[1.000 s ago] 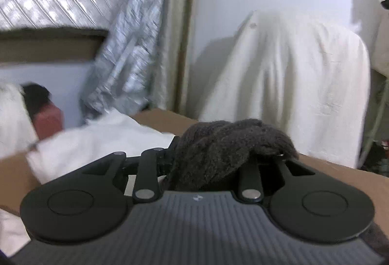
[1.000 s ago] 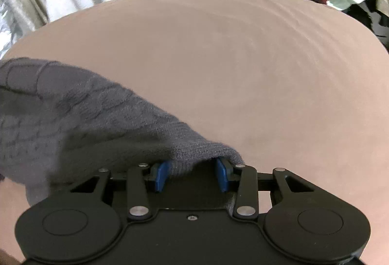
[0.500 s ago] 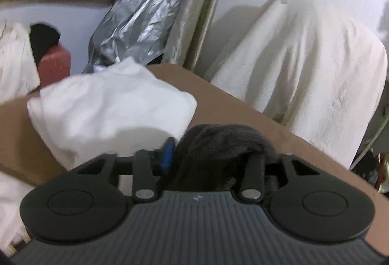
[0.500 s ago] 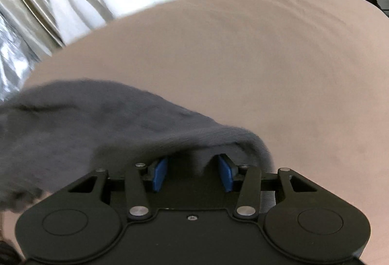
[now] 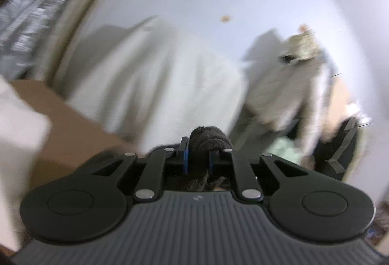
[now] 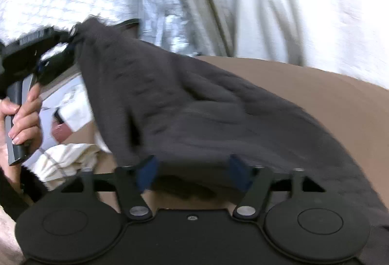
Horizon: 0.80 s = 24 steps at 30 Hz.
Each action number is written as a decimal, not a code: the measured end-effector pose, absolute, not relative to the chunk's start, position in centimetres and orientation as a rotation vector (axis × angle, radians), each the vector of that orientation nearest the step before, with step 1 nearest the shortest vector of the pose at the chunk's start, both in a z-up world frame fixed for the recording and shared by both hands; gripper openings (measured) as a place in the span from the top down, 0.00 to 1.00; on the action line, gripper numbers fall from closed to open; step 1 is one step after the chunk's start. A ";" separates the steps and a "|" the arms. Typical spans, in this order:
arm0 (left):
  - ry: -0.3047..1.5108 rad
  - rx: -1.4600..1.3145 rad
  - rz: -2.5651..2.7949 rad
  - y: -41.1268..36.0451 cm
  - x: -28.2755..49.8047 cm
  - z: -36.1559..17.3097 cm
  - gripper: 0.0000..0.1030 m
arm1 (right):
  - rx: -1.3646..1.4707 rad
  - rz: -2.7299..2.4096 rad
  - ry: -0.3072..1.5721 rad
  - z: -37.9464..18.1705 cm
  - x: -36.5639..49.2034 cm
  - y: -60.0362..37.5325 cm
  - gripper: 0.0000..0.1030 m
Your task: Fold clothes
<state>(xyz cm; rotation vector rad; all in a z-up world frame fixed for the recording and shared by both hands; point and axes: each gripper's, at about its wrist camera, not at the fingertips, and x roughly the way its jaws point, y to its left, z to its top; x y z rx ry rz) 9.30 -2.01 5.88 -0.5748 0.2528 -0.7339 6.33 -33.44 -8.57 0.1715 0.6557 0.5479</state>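
- The dark grey knit garment (image 6: 218, 104) looks soft, thick and limp; it should sag between holds and is not fragile. Edges or corners are the best places to grip.
- The left gripper (image 5: 199, 155) is clamped on a bunched wad of it, which bulges just ahead of the fingertips.
- The right gripper (image 6: 192, 167) has its blue pads (image 6: 145, 171) wide apart; cloth drapes over them, so I cannot tell whether it is gripped.
- The long axis runs from the raised left claw, up-left of the right claw, sloping down to the brown surface (image 6: 328, 85).
- 1 white pile (image 6: 65, 158) lies left of the right claw.
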 end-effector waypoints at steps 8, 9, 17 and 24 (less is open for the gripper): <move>0.259 -0.550 -0.836 -4.9 7.8 7.1 0.87 | 0.239 0.501 0.693 -10.2 8.2 -32.8 0.24; 0.262 -0.561 -0.851 -4.9 7.9 7.1 0.87 | 0.246 0.492 0.683 -10.2 8.0 -32.8 0.24; 0.258 -0.542 -0.905 -6.1 6.9 8.1 0.87 | -0.038 0.246 0.671 -10.8 7.3 -31.5 0.33; 0.309 -0.533 -0.968 -8.2 6.3 7.9 0.87 | 0.108 0.110 0.656 -10.1 7.1 -37.1 0.89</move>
